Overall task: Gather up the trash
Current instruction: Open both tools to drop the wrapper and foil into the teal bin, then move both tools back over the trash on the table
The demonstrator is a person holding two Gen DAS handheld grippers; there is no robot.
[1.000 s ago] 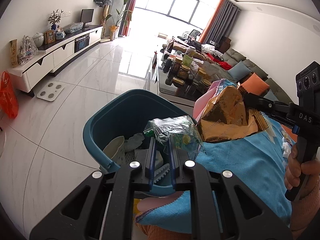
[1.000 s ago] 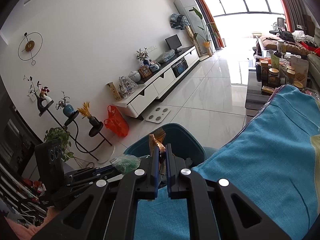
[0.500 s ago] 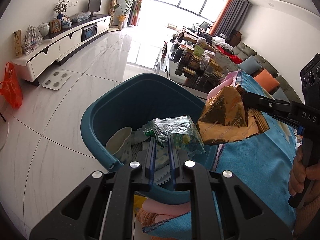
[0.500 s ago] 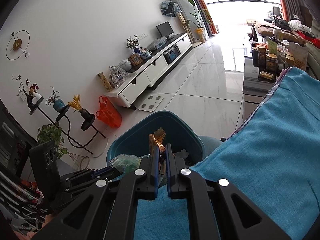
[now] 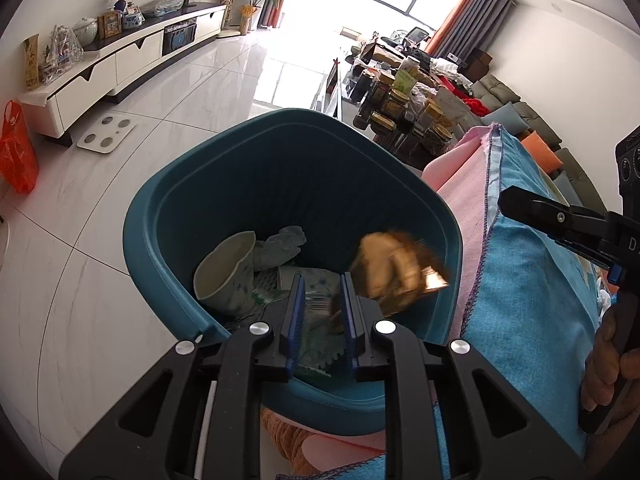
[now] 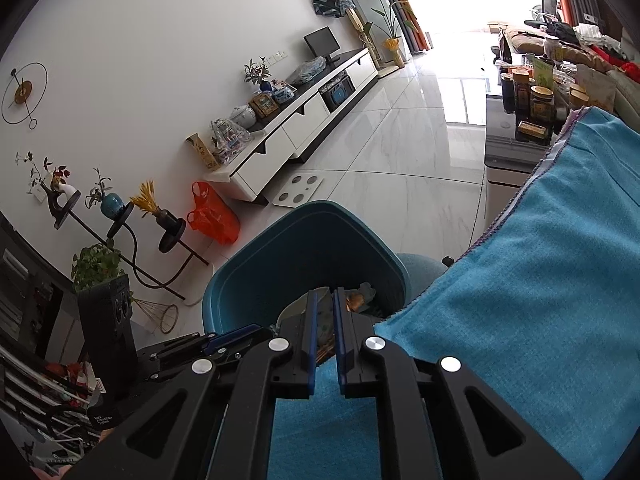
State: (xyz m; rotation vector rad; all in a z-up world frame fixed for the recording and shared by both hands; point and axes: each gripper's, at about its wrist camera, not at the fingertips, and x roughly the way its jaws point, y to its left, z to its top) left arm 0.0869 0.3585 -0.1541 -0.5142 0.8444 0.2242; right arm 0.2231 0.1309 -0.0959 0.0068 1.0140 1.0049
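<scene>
Fingers of your left gripper (image 5: 322, 312) stand slightly apart above the open mouth of the deep teal plastic bin (image 5: 224, 184); its jaws have just been opening, and the pale green crinkled wrapper (image 5: 318, 336) shows in the gap between the blue pads, lying loose on the heap inside rather than pinched. Your right gripper (image 6: 323, 334) points down at the same bin from the cloth side, its blue pads parted by a narrow slit with nothing gripped between them; its jaws too have just been opening. Just past your left fingertips, the crumpled gold-brown foil packet (image 5: 394, 268) is blurred inside the bin near its right wall, free of both grippers. Beside it rest a squashed white paper cup (image 5: 228, 272) on its side and a grey crumpled tissue (image 5: 280, 244). To the right of the bin, touching its rim, hangs the bright blue terry cloth (image 5: 532, 312) over a pink cloth (image 5: 460, 184). Beyond lies the white marble-tiled floor (image 5: 168, 112), with a white bathroom scale (image 5: 110, 135) and an orange plastic bag (image 5: 16, 148) near the long white TV cabinet (image 5: 120, 60).
</scene>
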